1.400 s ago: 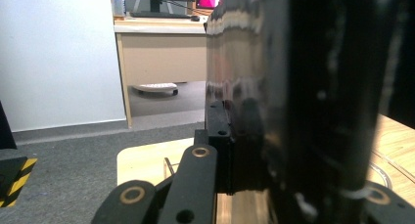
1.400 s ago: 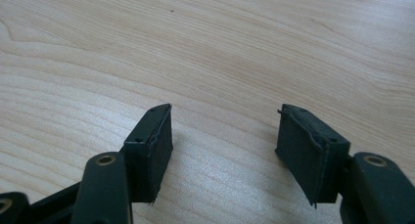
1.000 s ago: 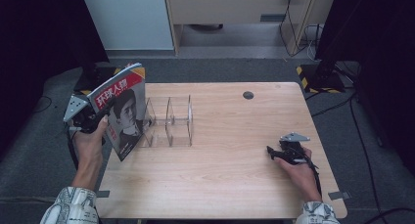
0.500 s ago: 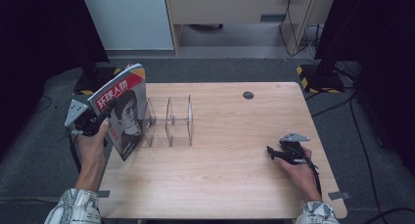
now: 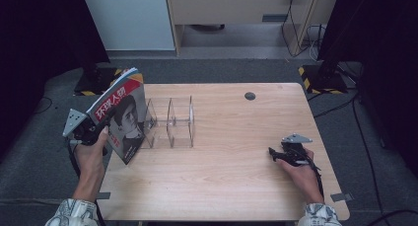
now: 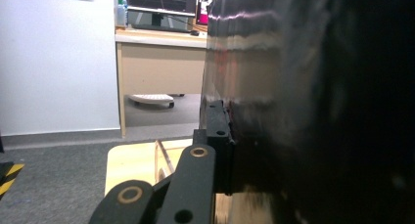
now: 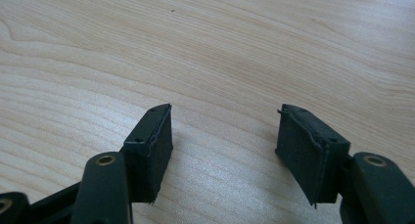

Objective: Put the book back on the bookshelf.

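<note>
Magazine (image 5: 121, 115) stands up from the left gripper (image 5: 93, 133) in the high view, clamped by its lower edge, its cover with red title and a portrait tilted toward the clear acrylic rack (image 5: 170, 122) just to the gripper's right. The magazine's bottom corner is at the left edge of the wooden table (image 5: 222, 186), beside the rack's first slot. Well apart, near the table's right edge, the right gripper (image 5: 276, 154) lies low on the bare wood in the person's right hand (image 5: 300, 174), with nothing between its jaws. Grey carpet, a white cabinet and black stands ring the table.

Left gripper view: the magazine (image 6: 293, 111) sits right against the visible black jaw, a glossy dark sheet rising at the right; the jaws are closed tight on it. Beyond lie a strip of table, a desk and a white wall.

Right gripper view: the right gripper (image 7: 222, 136) has its jaws partly spread over plain wood grain, holding nothing.

Against the earlier high view, the magazine and left hand have barely shifted, and the right gripper is unmoved.
</note>
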`<control>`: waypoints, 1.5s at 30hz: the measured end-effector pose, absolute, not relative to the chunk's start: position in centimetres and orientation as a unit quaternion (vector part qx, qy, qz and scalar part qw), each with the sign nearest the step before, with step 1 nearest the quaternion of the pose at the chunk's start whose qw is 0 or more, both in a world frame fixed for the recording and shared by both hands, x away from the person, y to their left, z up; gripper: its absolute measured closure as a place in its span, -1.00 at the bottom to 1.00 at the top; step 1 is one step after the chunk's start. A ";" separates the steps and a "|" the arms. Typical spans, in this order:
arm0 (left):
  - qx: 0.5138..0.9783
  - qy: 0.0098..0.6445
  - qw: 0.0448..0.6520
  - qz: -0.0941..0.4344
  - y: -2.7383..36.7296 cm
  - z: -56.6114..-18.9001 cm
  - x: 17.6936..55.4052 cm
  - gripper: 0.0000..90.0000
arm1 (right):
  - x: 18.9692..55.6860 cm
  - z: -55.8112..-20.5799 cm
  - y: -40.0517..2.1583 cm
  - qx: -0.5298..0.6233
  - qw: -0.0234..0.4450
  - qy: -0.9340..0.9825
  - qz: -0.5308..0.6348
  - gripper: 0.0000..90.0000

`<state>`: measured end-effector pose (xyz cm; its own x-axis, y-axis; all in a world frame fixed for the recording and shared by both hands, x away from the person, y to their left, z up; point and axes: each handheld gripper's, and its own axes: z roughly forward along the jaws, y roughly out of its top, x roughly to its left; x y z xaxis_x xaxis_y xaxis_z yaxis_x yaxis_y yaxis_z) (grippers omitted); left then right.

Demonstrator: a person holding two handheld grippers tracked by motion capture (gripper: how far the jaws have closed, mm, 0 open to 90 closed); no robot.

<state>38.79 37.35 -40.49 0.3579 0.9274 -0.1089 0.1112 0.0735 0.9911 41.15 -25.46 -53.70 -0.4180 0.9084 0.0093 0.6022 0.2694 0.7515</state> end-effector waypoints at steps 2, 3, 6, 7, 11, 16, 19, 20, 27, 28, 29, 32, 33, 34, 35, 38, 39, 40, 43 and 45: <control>0.585 0.446 0.578 0.352 37.4 -40.6 38.6 0.89 | 41.1 -53.7 -25.4 0.493 0.219 0.766 0.350 -0.15; 0.585 0.450 0.576 0.352 37.5 -40.7 38.5 0.89 | 41.1 -53.7 -25.4 0.493 0.219 0.766 0.350 -0.15; 0.584 0.453 0.575 0.351 37.5 -40.7 38.5 0.89 | 41.1 -53.7 -25.4 0.494 0.218 0.766 0.350 -0.15; 0.584 0.454 0.574 0.350 37.6 -40.7 38.5 0.89 | 41.1 -53.7 -25.4 0.493 0.218 0.766 0.350 -0.15; 0.591 0.455 0.563 0.355 37.5 -40.5 38.5 0.87 | 41.1 -53.7 -25.4 0.493 0.219 0.766 0.350 -0.15; 0.598 0.453 0.552 0.363 37.2 -40.4 38.4 0.81 | 41.1 -53.7 -25.5 0.492 0.219 0.766 0.350 -0.15; 0.602 0.452 0.550 0.363 37.1 -40.3 38.5 0.77 | 41.1 -53.7 -25.4 0.493 0.218 0.766 0.350 -0.16; 0.602 0.452 0.550 0.363 37.1 -40.3 38.5 0.76 | 41.1 -53.7 -25.4 0.493 0.218 0.766 0.350 -0.15; 0.604 0.449 0.553 0.359 37.3 -39.8 38.7 0.67 | 41.1 -53.7 -25.4 0.493 0.218 0.766 0.350 -0.16; 0.605 0.448 0.551 0.360 37.3 -39.8 38.7 0.66 | 41.1 -53.7 -25.4 0.493 0.218 0.766 0.350 -0.16; 0.606 0.447 0.551 0.361 37.3 -39.7 38.7 0.64 | 41.1 -53.7 -25.5 0.492 0.219 0.767 0.350 -0.16; 0.607 0.445 0.551 0.361 37.3 -39.5 38.8 0.60 | 41.1 -53.7 -25.5 0.492 0.219 0.767 0.350 -0.16; 0.609 0.445 0.551 0.358 37.3 -39.4 38.8 0.58 | 41.1 -53.7 -25.4 0.492 0.218 0.767 0.350 -0.16; 0.609 0.444 0.551 0.357 37.4 -39.3 38.9 0.59 | 41.1 -53.7 -25.4 0.492 0.218 0.766 0.350 -0.16; 0.610 0.444 0.552 0.356 37.4 -39.3 38.9 0.60 | 41.1 -53.7 -25.5 0.492 0.218 0.767 0.350 -0.16; 0.610 0.445 0.555 0.349 37.6 -39.3 39.0 0.81 | 41.1 -53.7 -25.5 0.491 0.218 0.767 0.350 -0.16; 0.609 0.446 0.557 0.347 37.6 -39.4 39.0 0.86 | 41.1 -53.7 -25.5 0.491 0.219 0.767 0.350 -0.16; 0.607 0.447 0.560 0.344 37.7 -39.4 39.0 0.89 | 41.1 -53.7 -25.5 0.491 0.218 0.767 0.350 -0.16; 0.603 0.448 0.565 0.341 37.9 -39.4 39.0 0.91 | 41.1 -53.7 -25.5 0.491 0.218 0.767 0.350 -0.16; 0.600 0.446 0.570 0.343 38.0 -39.5 39.0 0.91 | 41.1 -53.7 -25.5 0.491 0.218 0.767 0.350 -0.16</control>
